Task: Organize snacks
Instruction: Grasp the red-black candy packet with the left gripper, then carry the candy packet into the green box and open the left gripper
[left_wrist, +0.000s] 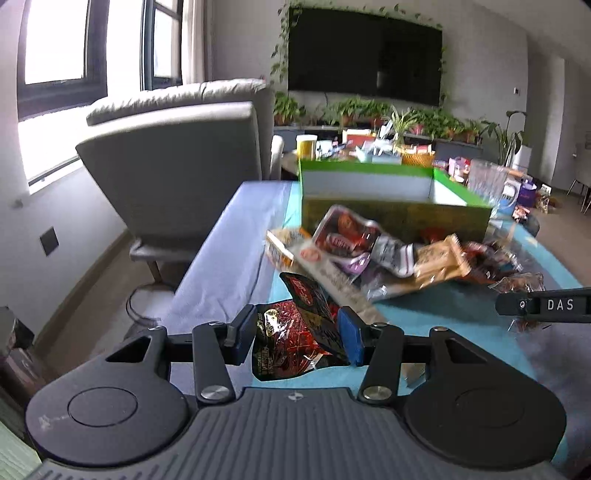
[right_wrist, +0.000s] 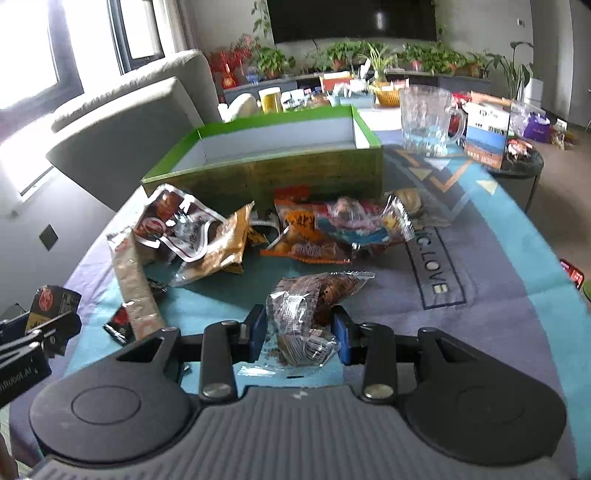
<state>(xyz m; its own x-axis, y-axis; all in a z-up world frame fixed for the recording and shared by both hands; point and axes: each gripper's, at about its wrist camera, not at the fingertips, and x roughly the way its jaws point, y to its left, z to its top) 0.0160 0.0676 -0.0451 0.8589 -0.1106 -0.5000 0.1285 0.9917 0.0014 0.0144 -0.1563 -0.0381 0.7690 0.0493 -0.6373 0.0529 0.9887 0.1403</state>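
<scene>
Grips: left gripper (left_wrist: 295, 338) squeezes red bag (left_wrist: 291, 339) | right gripper (right_wrist: 300, 334) squeezes clear bag (right_wrist: 308, 317) | risk: slippery bags slide out before green box (right_wrist: 273, 170) ahead

Tabletop (right_wrist: 498, 258) covered with a teal/lavender printed cloth (right_wrist: 436, 236). On it: open green box (right_wrist: 280, 170) at the far side, loose heap of snack packets (right_wrist: 258, 236) just in front of it, clear glass mug (right_wrist: 428, 118) right of the box.
</scene>
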